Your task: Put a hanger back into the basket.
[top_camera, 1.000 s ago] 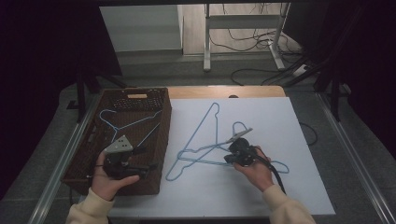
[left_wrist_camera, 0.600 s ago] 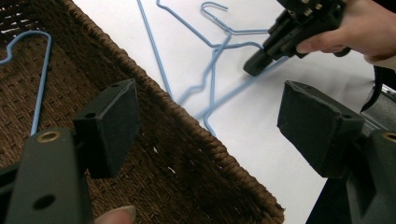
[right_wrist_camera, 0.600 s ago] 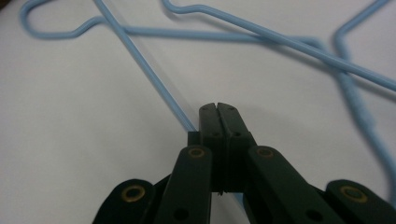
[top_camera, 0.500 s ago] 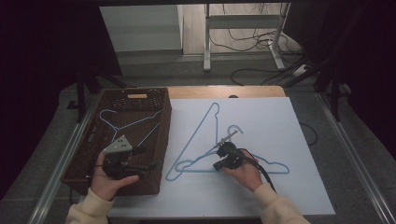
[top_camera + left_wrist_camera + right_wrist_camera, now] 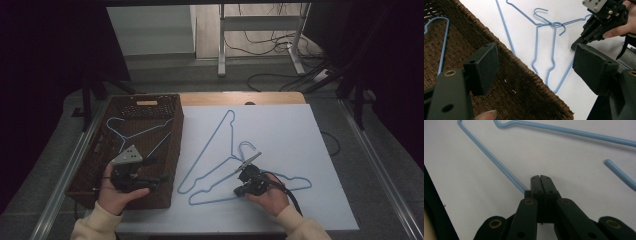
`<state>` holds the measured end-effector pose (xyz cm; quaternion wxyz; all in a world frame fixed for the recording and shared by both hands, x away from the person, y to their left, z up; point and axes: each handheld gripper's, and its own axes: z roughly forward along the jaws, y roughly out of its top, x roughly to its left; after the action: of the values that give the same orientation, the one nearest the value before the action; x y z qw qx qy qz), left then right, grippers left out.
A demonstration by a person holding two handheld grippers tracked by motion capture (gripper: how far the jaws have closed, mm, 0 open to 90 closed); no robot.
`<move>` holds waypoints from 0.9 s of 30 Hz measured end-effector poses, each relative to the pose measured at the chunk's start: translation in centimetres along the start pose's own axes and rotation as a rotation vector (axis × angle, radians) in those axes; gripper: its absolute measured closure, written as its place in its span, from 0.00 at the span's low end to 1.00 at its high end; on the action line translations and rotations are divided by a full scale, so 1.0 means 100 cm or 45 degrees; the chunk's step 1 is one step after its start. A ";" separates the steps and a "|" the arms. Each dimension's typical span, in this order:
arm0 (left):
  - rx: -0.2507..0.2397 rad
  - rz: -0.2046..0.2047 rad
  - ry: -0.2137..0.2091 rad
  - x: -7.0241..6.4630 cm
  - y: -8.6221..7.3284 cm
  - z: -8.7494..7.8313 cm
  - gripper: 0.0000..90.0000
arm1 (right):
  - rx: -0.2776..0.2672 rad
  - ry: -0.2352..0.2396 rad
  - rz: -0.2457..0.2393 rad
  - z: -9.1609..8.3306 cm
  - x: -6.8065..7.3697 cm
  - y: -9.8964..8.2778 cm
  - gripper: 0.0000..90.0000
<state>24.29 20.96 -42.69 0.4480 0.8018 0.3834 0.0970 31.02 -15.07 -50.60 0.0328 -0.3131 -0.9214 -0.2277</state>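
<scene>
Two blue wire hangers lie crossed on the white board (image 5: 280, 130): one (image 5: 206, 152) reaches toward the back, the nearer one (image 5: 215, 200) lies across the front. A third hanger (image 5: 150, 129) lies in the brown wicker basket (image 5: 175, 145). My right gripper (image 5: 239, 192) is shut, its tips down on the board at the nearer hanger's bottom wire (image 5: 496, 162). That wire runs under its left jaw, and I cannot tell whether it is pinched. My left gripper (image 5: 156, 170) hovers open over the basket's near right part with nothing between its fingers (image 5: 484, 67).
The basket takes up the table's left side, its woven rim (image 5: 524, 67) next to the board. A strip of wooden tabletop (image 5: 240, 97) shows behind the board. Metal rails run along both sides, and cables lie on the floor beyond.
My right hand has moved left and toward the front edge, down onto the nearer hanger's bottom wire. The left hand has stayed over the basket.
</scene>
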 end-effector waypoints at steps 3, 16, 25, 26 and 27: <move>0.000 0.000 0.000 0.000 0.000 0.000 0.24 | -0.051 -0.012 0.026 -0.007 -0.005 0.001 1.00; 0.000 -0.002 0.000 0.000 0.001 0.001 0.24 | -0.242 -0.218 0.278 -0.027 -0.066 0.037 0.87; 0.001 0.002 -0.004 0.000 0.000 0.001 0.24 | -0.235 -0.251 0.373 -0.005 -0.087 0.055 0.79; 0.002 0.003 -0.004 0.000 0.001 0.001 0.24 | -0.225 -0.259 0.372 -0.004 -0.087 0.057 0.79; 0.001 0.003 -0.003 0.000 0.001 0.001 0.24 | -0.217 -0.272 0.370 -0.002 -0.087 0.059 0.79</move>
<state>24.41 20.86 -42.73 0.4480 0.8026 0.3819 0.0964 41.48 -15.98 -49.82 -0.0593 -0.4669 -0.8421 -0.2633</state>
